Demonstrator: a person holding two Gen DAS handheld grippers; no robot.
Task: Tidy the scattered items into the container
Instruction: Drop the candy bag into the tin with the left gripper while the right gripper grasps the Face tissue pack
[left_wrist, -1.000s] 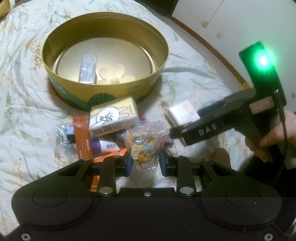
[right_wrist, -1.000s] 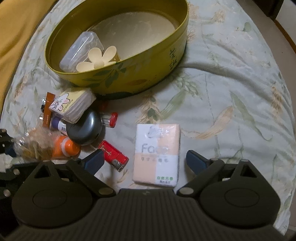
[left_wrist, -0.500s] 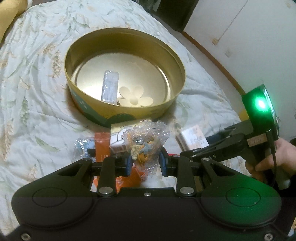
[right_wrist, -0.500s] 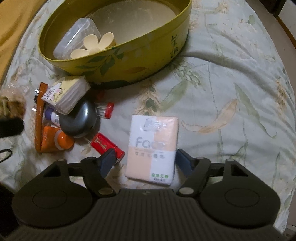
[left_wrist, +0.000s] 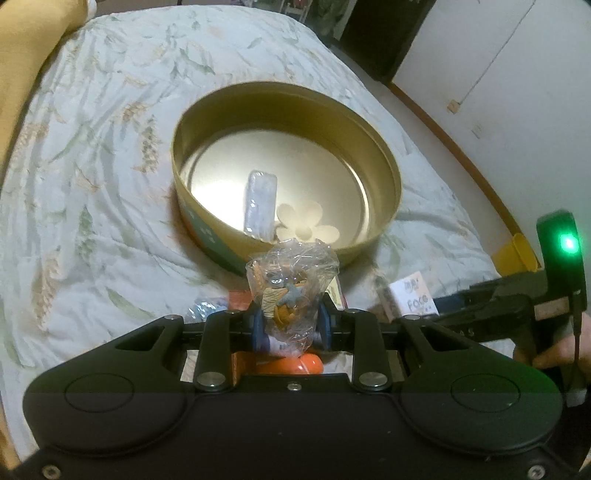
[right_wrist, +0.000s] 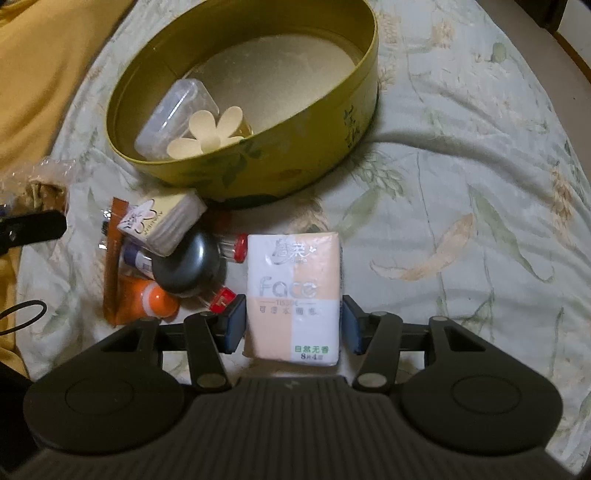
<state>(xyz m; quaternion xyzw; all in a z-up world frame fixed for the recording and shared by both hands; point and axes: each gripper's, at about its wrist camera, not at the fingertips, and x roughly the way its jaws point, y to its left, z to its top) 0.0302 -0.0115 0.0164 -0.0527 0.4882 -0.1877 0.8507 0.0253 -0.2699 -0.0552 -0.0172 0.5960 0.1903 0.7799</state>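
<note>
L wrist view: your left gripper (left_wrist: 291, 325) fingers are clamped on the toy bag (left_wrist: 291, 284), held just short of the tin (left_wrist: 384, 166) on the bed (left_wrist: 92, 221).

R wrist view: your right gripper (right_wrist: 293, 325) fingers are closing around the tissue pack (right_wrist: 293, 291); slim gaps remain both sides.

Dim warm light: pale quilted bedspread with leaf print (left_wrist: 92, 155) covers the bed, mustard-yellow fabric (left_wrist: 26, 48) far left, white wall (left_wrist: 517, 74) with brown skirting board (left_wrist: 461, 155) right, dark opening (left_wrist: 384, 33) far right.
</note>
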